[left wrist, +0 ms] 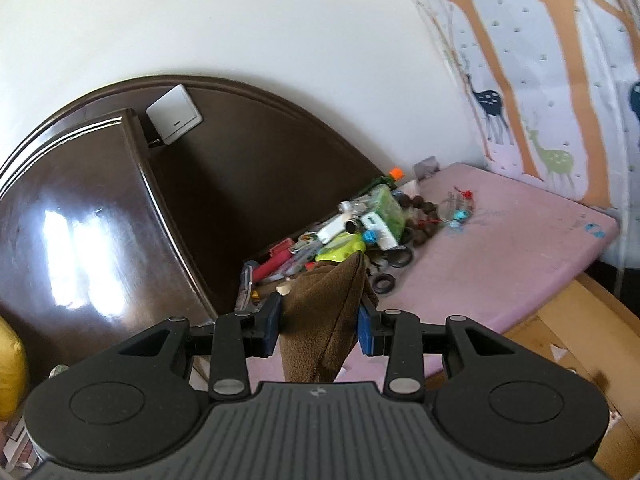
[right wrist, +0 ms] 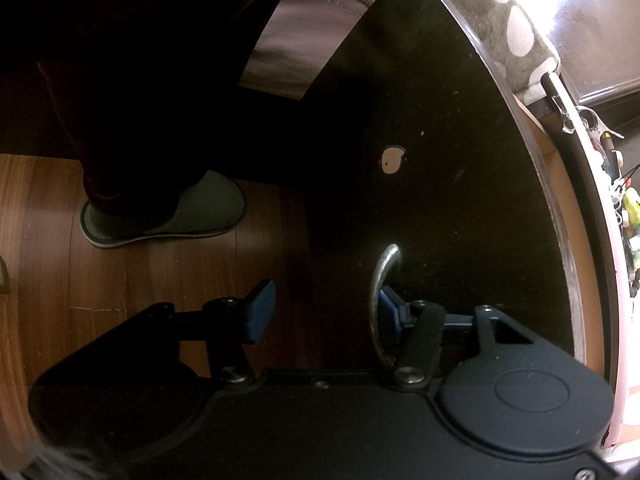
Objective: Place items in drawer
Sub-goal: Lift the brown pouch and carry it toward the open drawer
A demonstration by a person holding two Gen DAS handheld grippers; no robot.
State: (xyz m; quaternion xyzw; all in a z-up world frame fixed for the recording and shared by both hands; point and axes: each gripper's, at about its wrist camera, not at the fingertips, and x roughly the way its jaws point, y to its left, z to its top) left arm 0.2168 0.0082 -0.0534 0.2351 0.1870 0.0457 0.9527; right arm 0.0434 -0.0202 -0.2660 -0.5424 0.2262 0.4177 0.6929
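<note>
My left gripper (left wrist: 318, 326) is shut on a folded brown cloth (left wrist: 326, 312) and holds it above the near end of an open drawer (left wrist: 260, 276) crammed with small items: red pens, a green bag, white gadgets, black rings. My right gripper (right wrist: 324, 312) is open in front of the dark drawer front (right wrist: 440, 140). Its right finger (right wrist: 390, 312) sits behind the curved metal handle (right wrist: 380, 288), hooked in it; the left finger (right wrist: 258, 312) hangs free over the floor. A sliver of the drawer's contents (right wrist: 624, 200) shows at the right edge.
A dark wooden headboard (left wrist: 248, 152) with a white switch (left wrist: 174, 114) stands behind the drawer. A pink mat (left wrist: 500, 248) lies right of the clutter. A person's slippered foot (right wrist: 168, 212) stands on the wooden floor (right wrist: 120, 280) left of the drawer front.
</note>
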